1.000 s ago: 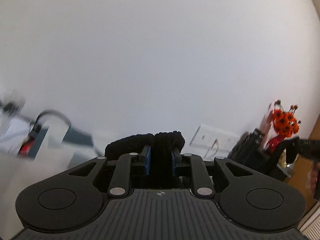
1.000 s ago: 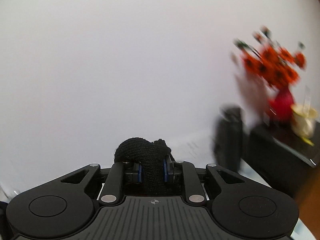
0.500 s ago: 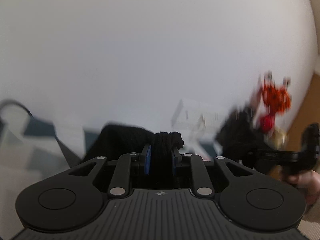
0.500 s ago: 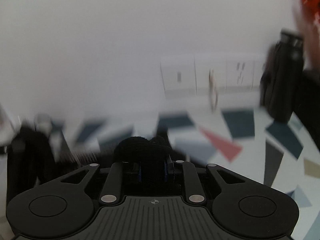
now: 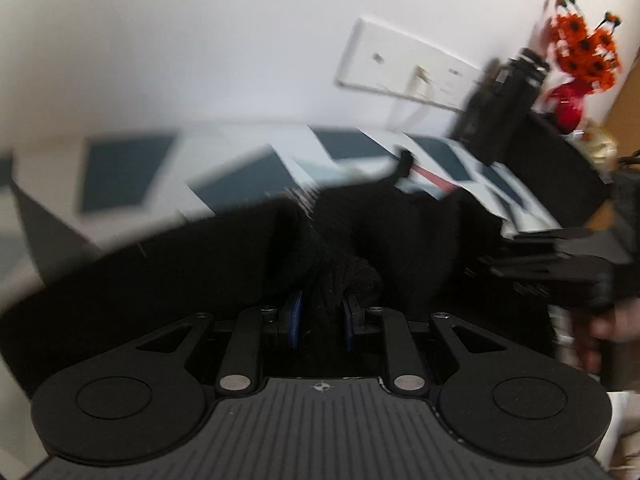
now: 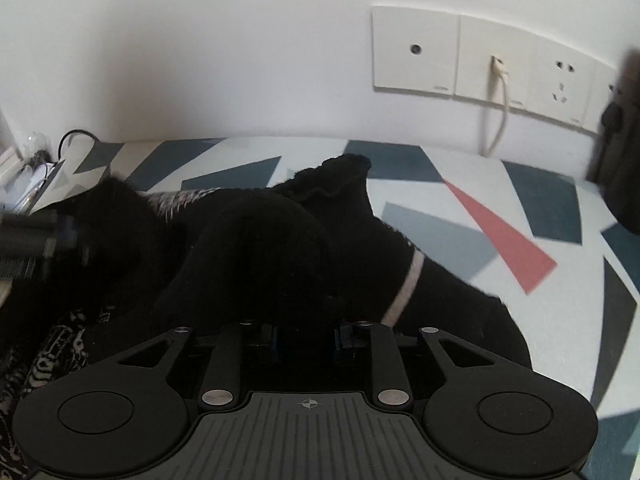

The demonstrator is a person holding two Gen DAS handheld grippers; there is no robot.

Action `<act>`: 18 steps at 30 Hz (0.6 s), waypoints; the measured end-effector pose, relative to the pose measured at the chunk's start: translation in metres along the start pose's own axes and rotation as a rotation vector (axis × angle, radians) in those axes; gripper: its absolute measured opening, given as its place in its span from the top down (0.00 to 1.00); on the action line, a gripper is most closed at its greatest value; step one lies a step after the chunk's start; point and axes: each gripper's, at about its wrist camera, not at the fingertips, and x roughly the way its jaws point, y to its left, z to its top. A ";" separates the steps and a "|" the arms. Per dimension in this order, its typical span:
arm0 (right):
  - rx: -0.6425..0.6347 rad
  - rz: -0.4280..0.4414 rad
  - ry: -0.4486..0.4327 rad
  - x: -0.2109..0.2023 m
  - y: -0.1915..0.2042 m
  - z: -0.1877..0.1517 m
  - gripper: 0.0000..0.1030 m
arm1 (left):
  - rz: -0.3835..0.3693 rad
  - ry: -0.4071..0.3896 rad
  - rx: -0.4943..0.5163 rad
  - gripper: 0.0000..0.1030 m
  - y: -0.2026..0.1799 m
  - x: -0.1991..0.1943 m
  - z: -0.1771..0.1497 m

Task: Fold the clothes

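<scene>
You're laying the garment (image 6: pixel 280 240) out on the bed (image 6: pixel 480 208); both grippers, left (image 5: pixel 320 312) and right (image 6: pixel 306 336), pinch it. Next, spread it flat before releasing.

- We can read no text, number or brand anywhere.
- The wall plates (image 6: pixel 476 60) carry small marks, too blurred to read.
</scene>
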 end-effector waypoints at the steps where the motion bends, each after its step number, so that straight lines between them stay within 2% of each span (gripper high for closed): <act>1: 0.012 0.005 -0.001 0.002 -0.002 0.002 0.80 | 0.036 -0.023 0.010 0.80 0.002 0.000 0.004; 4: 0.055 0.019 -0.005 0.002 -0.009 0.005 0.80 | 0.217 -0.139 -0.053 0.83 0.026 -0.005 0.022; 6: 0.081 0.029 -0.010 -0.001 -0.014 0.005 0.80 | 0.254 -0.186 -0.146 0.84 0.047 -0.014 0.031; 10: 0.101 0.052 -0.014 -0.011 -0.021 0.003 0.80 | 0.177 -0.232 -0.128 0.84 0.047 -0.048 0.033; 15: 0.074 0.055 0.002 -0.007 -0.020 0.003 0.80 | -0.042 -0.146 -0.027 0.84 0.017 -0.064 0.022; 16: 0.069 0.052 0.003 -0.006 -0.019 0.003 0.80 | -0.065 -0.110 -0.006 0.84 0.011 -0.060 0.020; 18: 0.070 0.055 0.004 -0.004 -0.017 0.002 0.80 | -0.023 -0.069 0.035 0.84 0.004 -0.050 0.014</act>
